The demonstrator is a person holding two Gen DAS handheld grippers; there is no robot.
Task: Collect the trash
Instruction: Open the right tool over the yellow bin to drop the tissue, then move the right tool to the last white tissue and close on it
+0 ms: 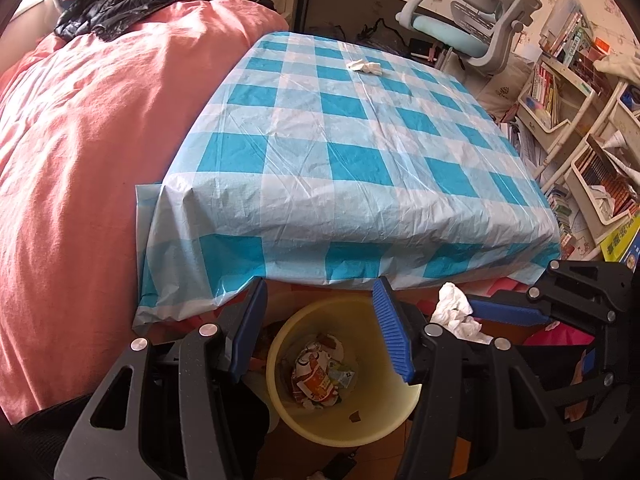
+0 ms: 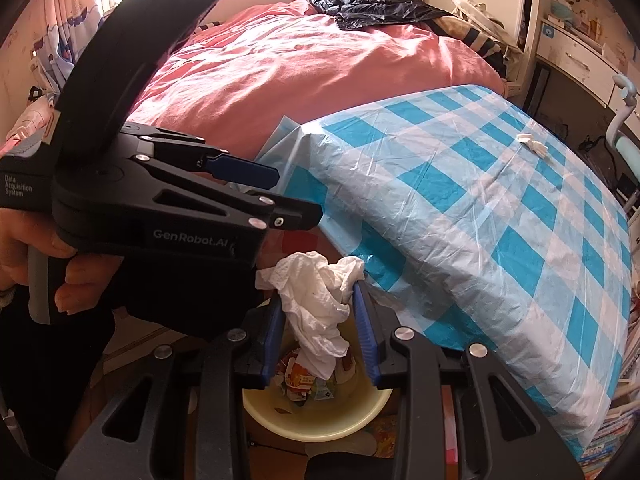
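Hovering above the yellow bin [image 2: 320, 420], the right gripper [image 2: 320, 332] pinches a crumpled tissue [image 2: 316, 304] for dropping, its jaws barely parted, while the left gripper [image 1: 320, 332] waits half-open, empty.

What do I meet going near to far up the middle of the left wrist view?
Yellow bin with wrappers inside, then the front edge of the checked tablecloth, then the small white tissue lying near the table's far end, then the grey chair.
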